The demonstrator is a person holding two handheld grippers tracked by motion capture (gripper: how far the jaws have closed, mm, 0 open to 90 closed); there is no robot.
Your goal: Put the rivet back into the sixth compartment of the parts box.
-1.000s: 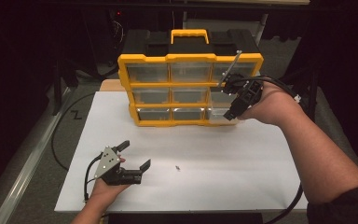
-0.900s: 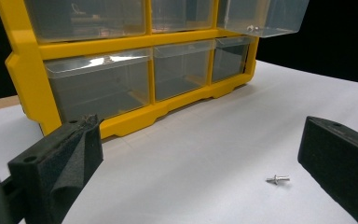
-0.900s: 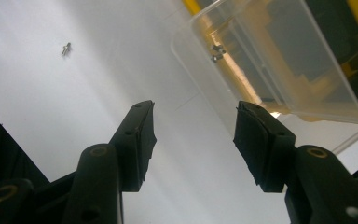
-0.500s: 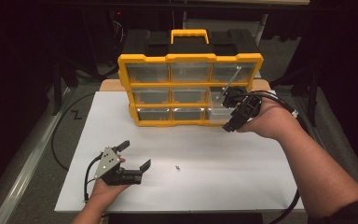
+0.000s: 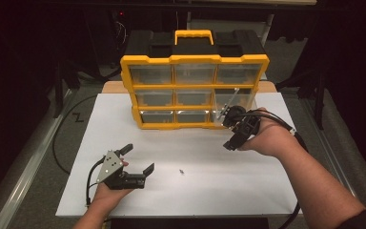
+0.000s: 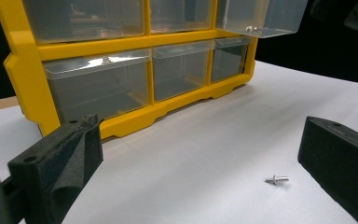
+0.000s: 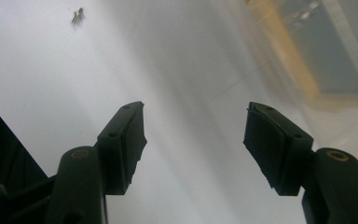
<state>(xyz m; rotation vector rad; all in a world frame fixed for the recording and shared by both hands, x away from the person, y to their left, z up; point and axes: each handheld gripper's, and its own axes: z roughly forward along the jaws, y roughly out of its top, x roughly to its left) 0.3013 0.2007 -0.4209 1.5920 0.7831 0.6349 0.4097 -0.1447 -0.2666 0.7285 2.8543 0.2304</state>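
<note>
White sheet [image 5: 248, 181] covers the table under a yellow-framed drawer organiser [image 5: 194, 90] with clear drawers and a black top. Left gripper [image 5: 137, 160] rests low at front left in the person's left hand [image 5: 106, 193], jaws spread wide, holding nothing. In the left gripper view a small metal rivet-like pin [image 6: 277, 179] lies on the sheet between the jaws, nearer the right one, touching neither. One clear drawer [image 5: 235, 99] stands pulled out at the organiser's right side. Right gripper [image 5: 228, 131] hovers just beside it, tilted down toward the sheet, jaws wide apart and empty.
</note>
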